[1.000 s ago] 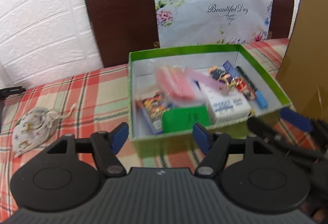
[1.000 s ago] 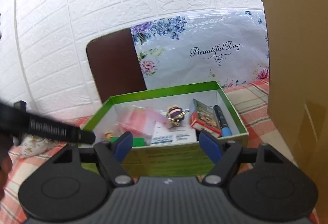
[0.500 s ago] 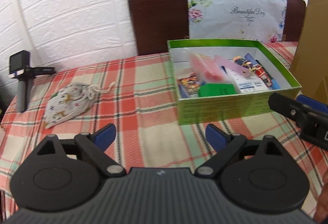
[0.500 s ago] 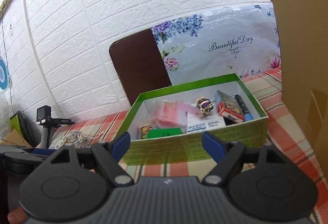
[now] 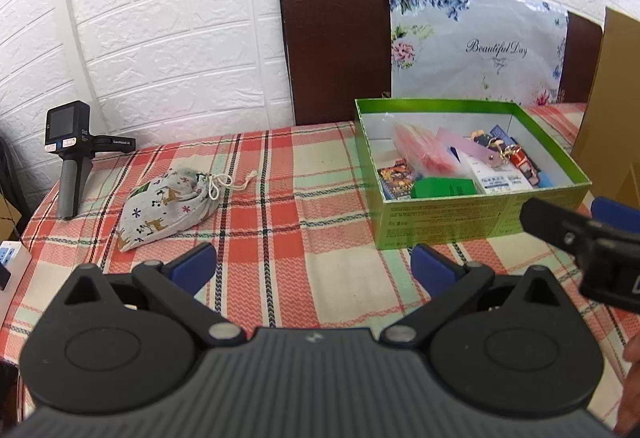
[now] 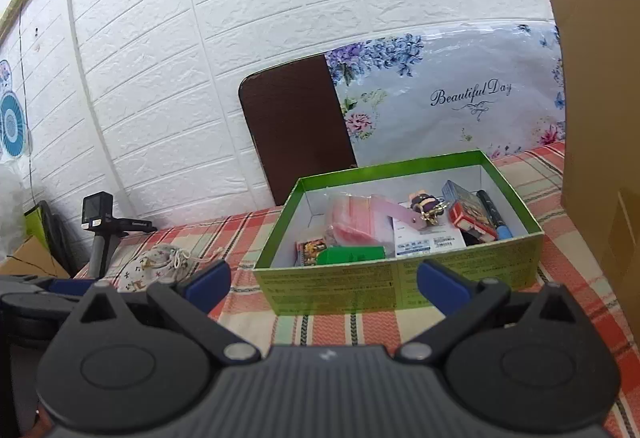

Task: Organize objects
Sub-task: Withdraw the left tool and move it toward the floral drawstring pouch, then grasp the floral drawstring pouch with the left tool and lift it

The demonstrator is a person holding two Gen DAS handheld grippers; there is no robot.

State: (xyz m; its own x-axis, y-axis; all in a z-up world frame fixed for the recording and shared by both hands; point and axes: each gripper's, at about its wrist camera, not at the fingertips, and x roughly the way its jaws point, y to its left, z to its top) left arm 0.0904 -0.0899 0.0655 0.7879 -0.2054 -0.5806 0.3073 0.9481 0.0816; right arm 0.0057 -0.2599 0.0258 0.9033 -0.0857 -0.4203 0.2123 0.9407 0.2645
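A green box [image 5: 460,222] stands on the checked tablecloth, right of centre; it also shows in the right wrist view [image 6: 400,290]. It holds several small items: a pink plastic bag [image 5: 420,153], a green card [image 5: 444,187], a white packet [image 5: 500,177], a keyring figure [image 6: 426,205] and a blue pen [image 6: 494,220]. A printed drawstring pouch [image 5: 168,205] lies on the cloth to the left, outside the box. My left gripper [image 5: 314,264] is open and empty, above the cloth between pouch and box. My right gripper [image 6: 324,282] is open and empty, in front of the box.
A small camera on a handle [image 5: 70,157] stands at the table's far left. A brown cardboard box [image 6: 600,157] rises at the right. A dark board with a floral sheet [image 5: 476,45] leans on the white brick wall. A power strip [image 5: 10,258] lies at the left edge.
Both grippers have pulled back from the box and the left view has swung left, bringing the pouch and the camera into view. Both stay open and empty.
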